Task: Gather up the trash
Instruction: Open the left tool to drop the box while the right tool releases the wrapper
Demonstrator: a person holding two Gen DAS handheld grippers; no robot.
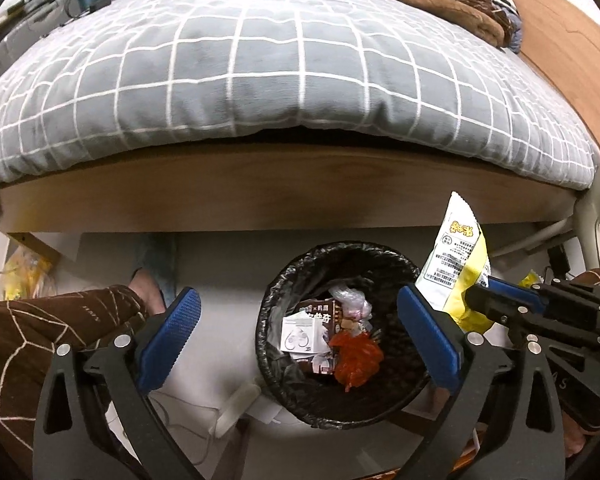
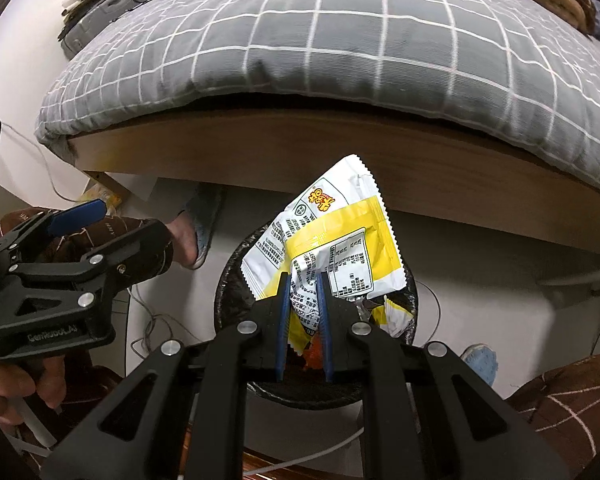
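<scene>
The snack wrapper (image 2: 332, 240) is held pinched in the right gripper (image 2: 305, 320), above the near-right rim of the trash bin (image 1: 272, 292), which stands on the floor in front of the bed (image 1: 260, 80). The release should be made only once the wrapper hangs wholly over the bin opening; being light and crumpled, it is likely to drift or catch on the black liner. The left gripper (image 1: 296, 340) is spread wide and empty, framing the bin. The wrapper is white and yellow, printed with text, serrated along its top edge, creased and apparently empty.
</scene>
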